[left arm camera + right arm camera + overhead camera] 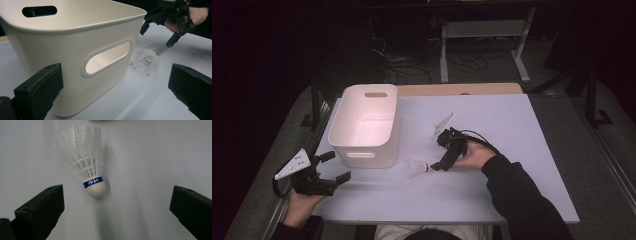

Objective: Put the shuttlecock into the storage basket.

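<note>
High view: white shuttlecock (416, 167) lying on its side on the table (512, 150), just beside the white handled bin (364, 125), off its near right corner; right gripper (438, 166) at the shuttlecock's cork end, jaws spread wide, empty; left gripper (334, 167) near the bin's near left corner, jaws wide, holding nothing.
</note>
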Demonstrator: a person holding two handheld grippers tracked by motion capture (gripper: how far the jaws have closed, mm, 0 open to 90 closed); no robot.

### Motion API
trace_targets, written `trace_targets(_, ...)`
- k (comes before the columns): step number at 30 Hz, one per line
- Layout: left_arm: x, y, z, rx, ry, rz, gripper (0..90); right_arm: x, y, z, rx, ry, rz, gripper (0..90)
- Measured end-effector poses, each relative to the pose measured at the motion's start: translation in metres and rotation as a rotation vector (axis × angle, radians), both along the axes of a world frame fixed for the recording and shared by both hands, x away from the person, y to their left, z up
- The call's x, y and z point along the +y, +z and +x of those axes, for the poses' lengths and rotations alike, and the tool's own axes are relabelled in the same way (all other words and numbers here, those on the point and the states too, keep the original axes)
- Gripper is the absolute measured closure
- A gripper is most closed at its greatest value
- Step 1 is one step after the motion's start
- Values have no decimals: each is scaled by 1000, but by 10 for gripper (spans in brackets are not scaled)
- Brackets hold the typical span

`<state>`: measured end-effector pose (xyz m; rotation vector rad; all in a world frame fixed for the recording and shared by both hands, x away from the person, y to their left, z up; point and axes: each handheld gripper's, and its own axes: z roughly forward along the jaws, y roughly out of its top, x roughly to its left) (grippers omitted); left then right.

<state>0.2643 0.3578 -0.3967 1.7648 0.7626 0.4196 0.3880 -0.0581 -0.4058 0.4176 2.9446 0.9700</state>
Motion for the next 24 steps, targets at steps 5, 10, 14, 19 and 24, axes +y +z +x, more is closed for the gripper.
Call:
trace_targets(5, 0, 0, 0, 0, 0, -1, 0, 4, -3, -1, 3, 14, -1, 0)
trace_targets(10, 0, 0, 0, 0, 0, -1, 0, 7, -6, -1, 7, 22, -7, 0)
trace_targets(14, 0, 0, 0, 0, 0, -2, 0, 8, -7, -1, 9, 23, -9, 0)
trace_targets(19, 0, 0, 0, 0, 0, -2, 0, 10, -9, -1, 13, 31, -13, 0)
trace_targets(24, 0, 0, 0, 0, 0, -1, 0, 13, -11, -1, 14, 44, -16, 0)
